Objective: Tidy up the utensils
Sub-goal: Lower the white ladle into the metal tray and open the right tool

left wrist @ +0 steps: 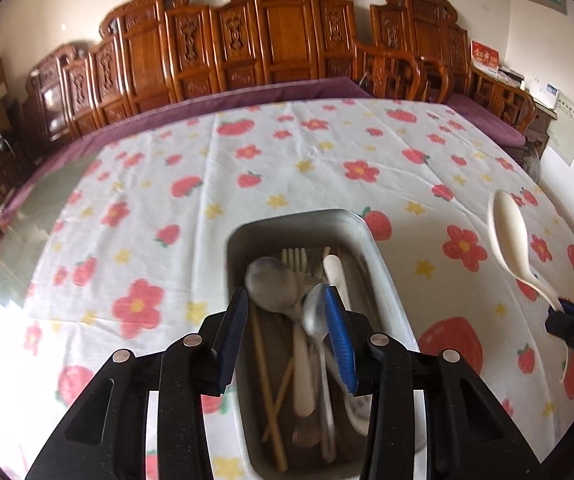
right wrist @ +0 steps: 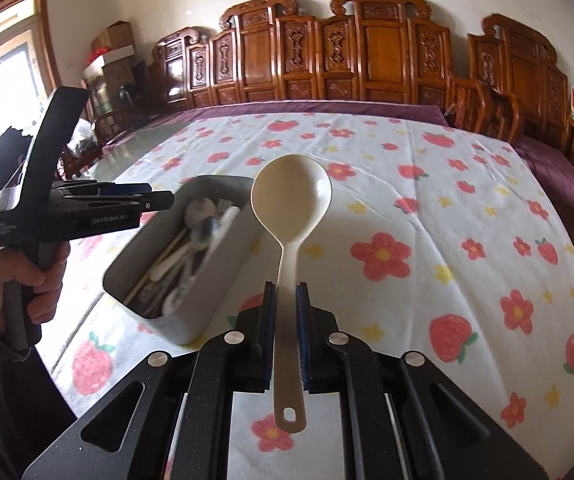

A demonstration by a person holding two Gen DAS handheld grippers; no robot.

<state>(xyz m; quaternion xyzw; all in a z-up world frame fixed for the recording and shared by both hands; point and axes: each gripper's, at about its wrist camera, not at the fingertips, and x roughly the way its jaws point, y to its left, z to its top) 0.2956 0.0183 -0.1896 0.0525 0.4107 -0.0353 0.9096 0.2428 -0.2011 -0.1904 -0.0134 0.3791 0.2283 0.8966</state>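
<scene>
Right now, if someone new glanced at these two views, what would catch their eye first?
Probably the large cream plastic ladle spoon, clamped by its handle in the right gripper and held above the strawberry-and-flower tablecloth. Next, the grey metal rectangular tray crowded with metal spoons, a fork, white spoons and chopsticks, with the left gripper poised open over it. Behind the table stands a row of carved reddish wooden seating.
</scene>
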